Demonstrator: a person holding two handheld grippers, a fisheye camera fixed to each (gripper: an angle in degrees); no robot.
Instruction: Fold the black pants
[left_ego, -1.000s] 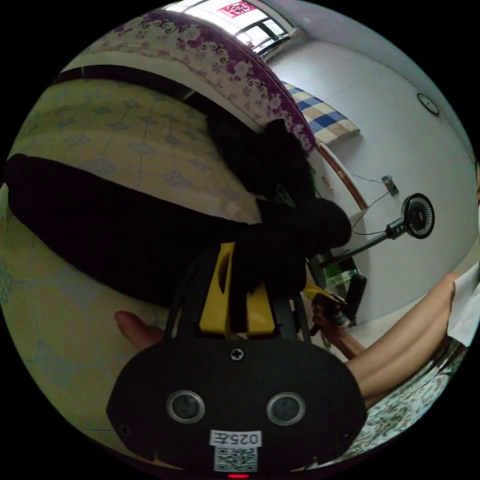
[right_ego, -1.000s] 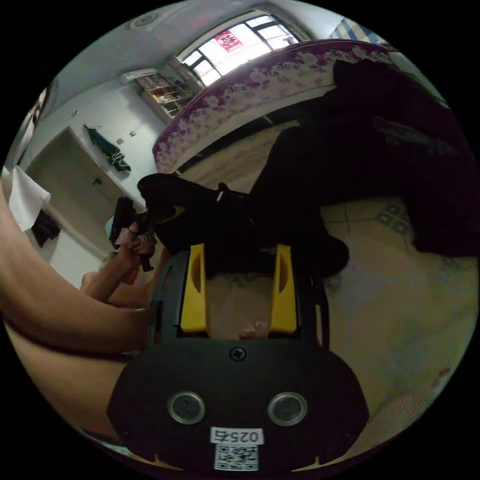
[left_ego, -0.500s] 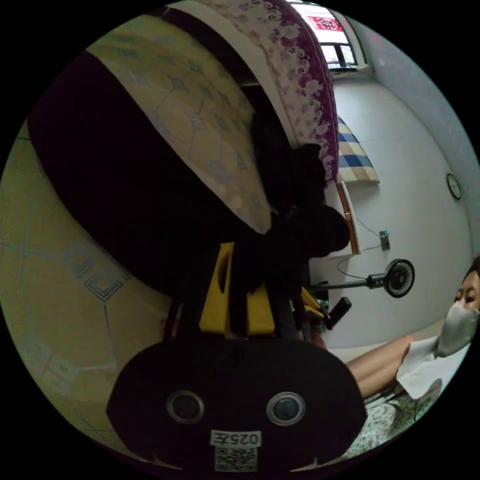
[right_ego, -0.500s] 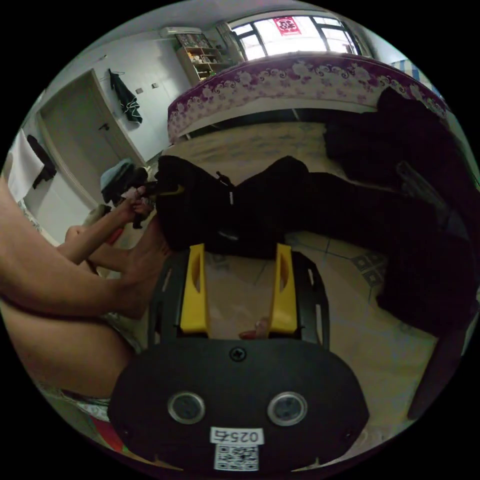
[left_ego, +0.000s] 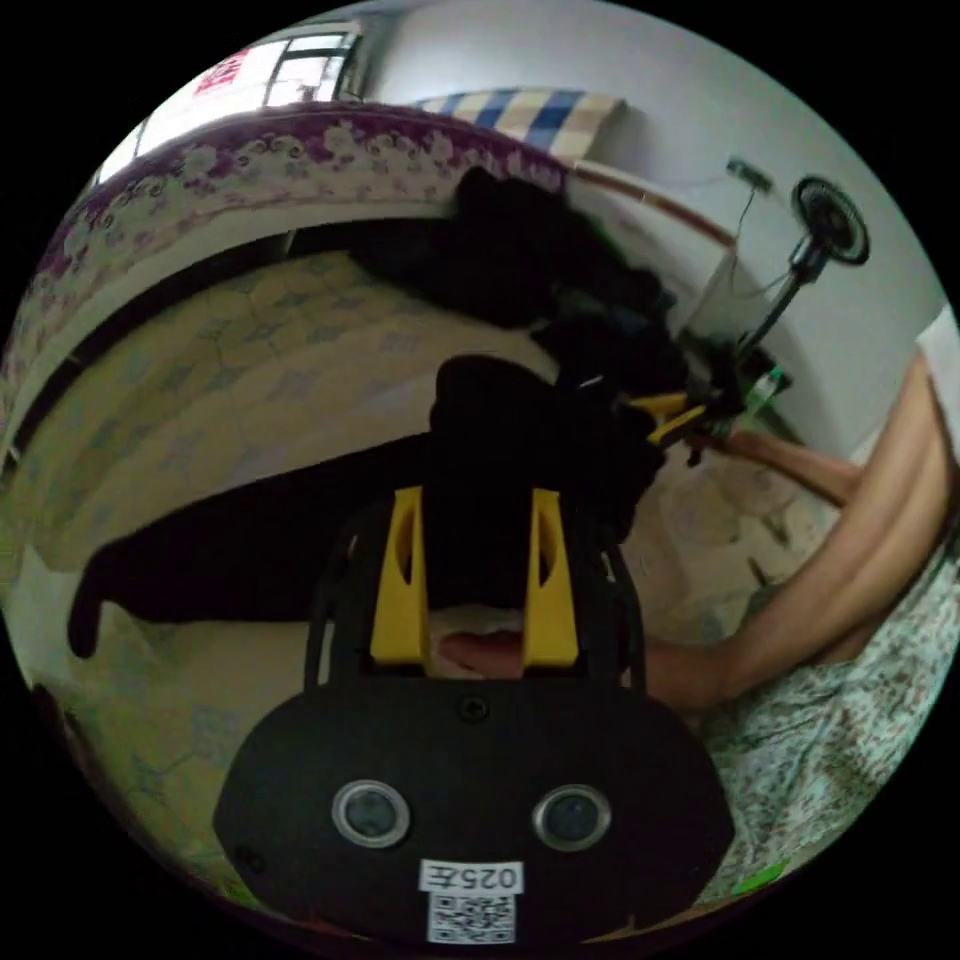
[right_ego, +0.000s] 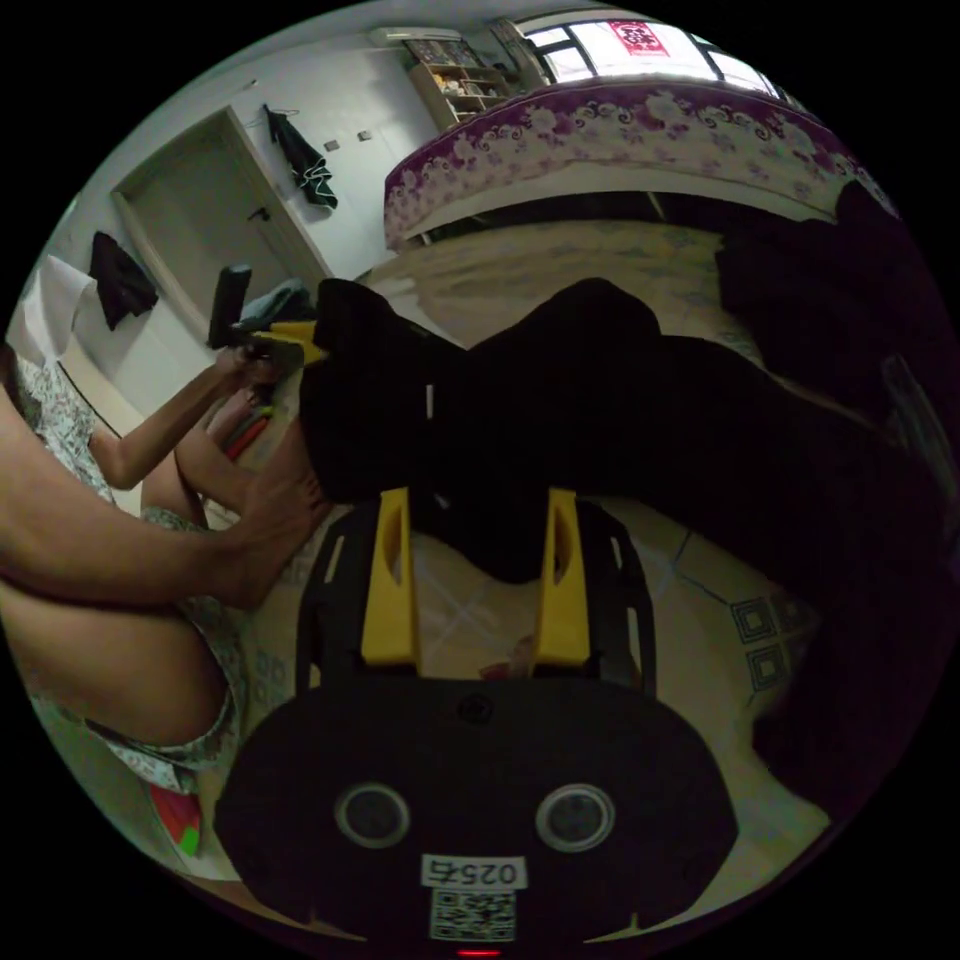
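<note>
The black pants lie stretched across a yellow patterned mat on the floor. My left gripper stands open with a bunched end of the pants lying between its jaws. In the right gripper view the pants run from the left to the far right. My right gripper is open, and the near edge of the pants dips in between its tips. The left gripper shows at the pants' far left corner. The right gripper shows just past the bunched cloth.
A heap of other dark clothes lies by the bed with the purple flowered valance. A standing fan is by the wall. The person's legs and foot rest on the mat beside the pants.
My left gripper's jaws have spread apart from the cloth they were pinching. Both cameras have swung round, and the right gripper has come closer to the pants' edge.
</note>
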